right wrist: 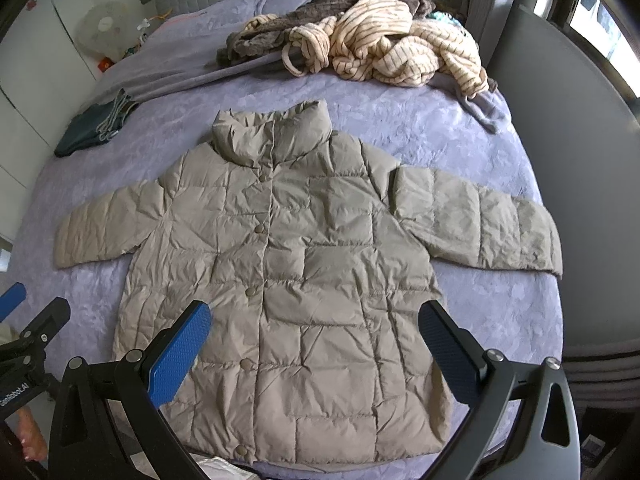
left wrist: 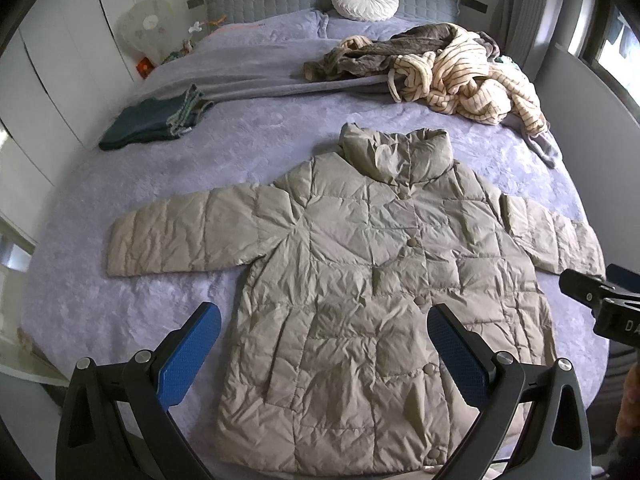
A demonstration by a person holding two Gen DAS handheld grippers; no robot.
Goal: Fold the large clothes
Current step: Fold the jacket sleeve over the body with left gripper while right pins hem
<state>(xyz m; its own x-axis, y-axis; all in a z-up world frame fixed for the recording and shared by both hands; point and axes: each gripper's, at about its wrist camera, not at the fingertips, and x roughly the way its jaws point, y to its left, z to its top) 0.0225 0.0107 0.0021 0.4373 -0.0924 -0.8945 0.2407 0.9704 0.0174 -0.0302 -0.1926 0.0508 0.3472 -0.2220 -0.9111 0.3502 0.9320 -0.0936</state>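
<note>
Centrally, a beige quilted jacket (left wrist: pixel 360 280) lies flat, front up, sleeves outspread, on the lilac bed (left wrist: pixel 120 300). Left gripper (left wrist: pixel 324 344) and right gripper (right wrist: pixel 316 340) hover above its hem, jaws spread, empty. Crumpled clothes (left wrist: pixel 460 76), seemingly robes, lie beyond the collar.

Beige quilted jacket (right wrist: pixel 288 280) flat on purple bedspread (right wrist: pixel 480 152), sleeves spread; right gripper (right wrist: pixel 316 334) above hem, jaws wide apart.

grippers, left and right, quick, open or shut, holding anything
Left gripper: open, holding nothing, hovering over the puffer jacket.
Right gripper: open, holding nothing, also above the jacket's lower half.
</note>
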